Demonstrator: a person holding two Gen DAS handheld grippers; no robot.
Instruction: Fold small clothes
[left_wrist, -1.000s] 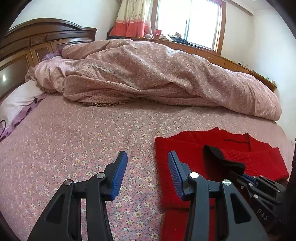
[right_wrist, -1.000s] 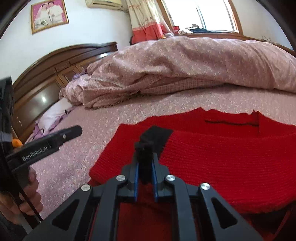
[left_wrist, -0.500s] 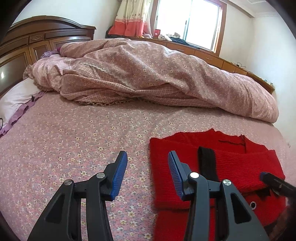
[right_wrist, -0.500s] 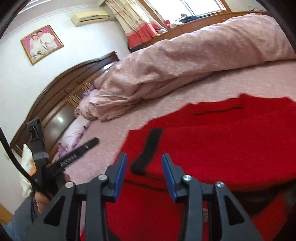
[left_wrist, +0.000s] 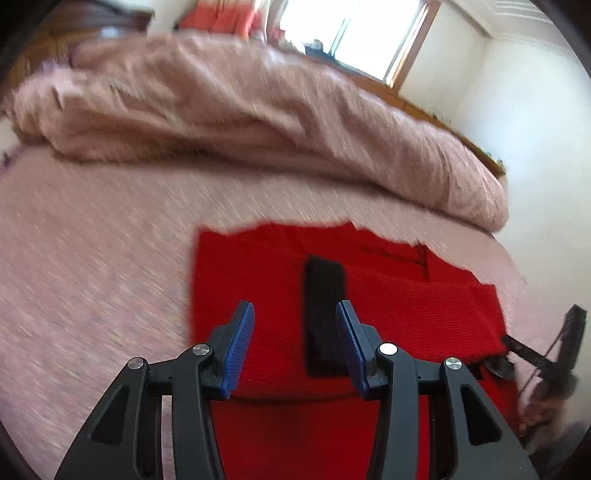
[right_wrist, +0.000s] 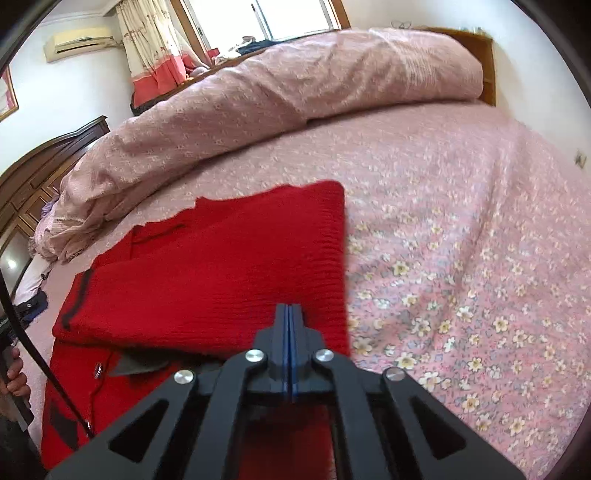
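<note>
- Red ribbed-knit sweater (right_wrist: 221, 273), black cuff (left_wrist: 323, 317), lies partly folded on the floral bed (right_wrist: 461, 229).
- My left claw (left_wrist: 294, 345) hangs released above it.
- My right claw (right_wrist: 290, 325) is clenched, empty.

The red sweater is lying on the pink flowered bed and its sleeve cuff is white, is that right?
Not quite. The red sweater does lie on the pink flowered bed, but its sleeve cuff is black, not white. The left wrist view shows the dark band between the open tongs.

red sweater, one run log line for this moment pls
red sweater: sleeve folded across, flat on bed | black cuff: on top | left gripper: open, empty | right gripper: shut, empty
</note>
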